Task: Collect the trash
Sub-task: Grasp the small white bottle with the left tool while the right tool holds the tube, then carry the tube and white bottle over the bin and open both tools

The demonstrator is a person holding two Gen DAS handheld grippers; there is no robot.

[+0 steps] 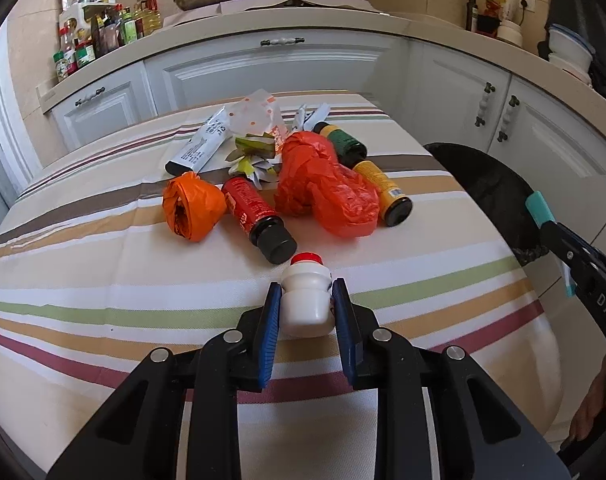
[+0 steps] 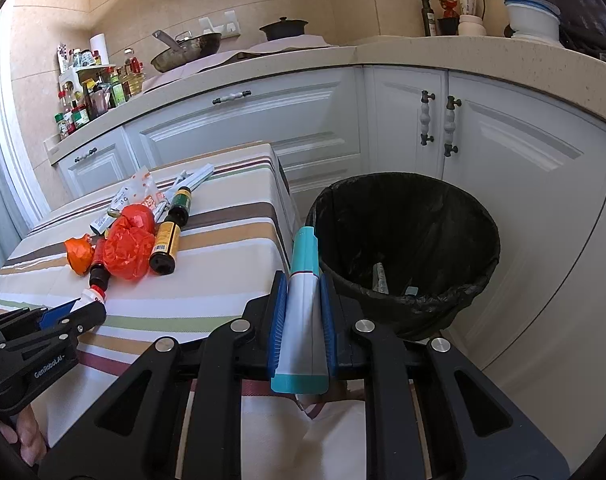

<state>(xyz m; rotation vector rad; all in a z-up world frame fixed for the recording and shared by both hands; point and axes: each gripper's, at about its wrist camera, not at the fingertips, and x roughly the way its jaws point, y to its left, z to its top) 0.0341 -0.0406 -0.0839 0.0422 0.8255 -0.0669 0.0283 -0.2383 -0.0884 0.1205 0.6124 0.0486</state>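
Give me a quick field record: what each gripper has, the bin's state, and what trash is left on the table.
left gripper: closed on small white bottle, red cap, lying on the striped tablecloth
right gripper: shut on white and teal tube, near the bin's rim
bin: open, black liner, a few items at the bottom
left on table: orange bag, red bag, red bottle, yellow bottle, green bottle, wrappers

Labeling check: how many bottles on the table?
4: white bottle between the left tongs, red, yellow and green lying in the pile. More may hide under the bags.
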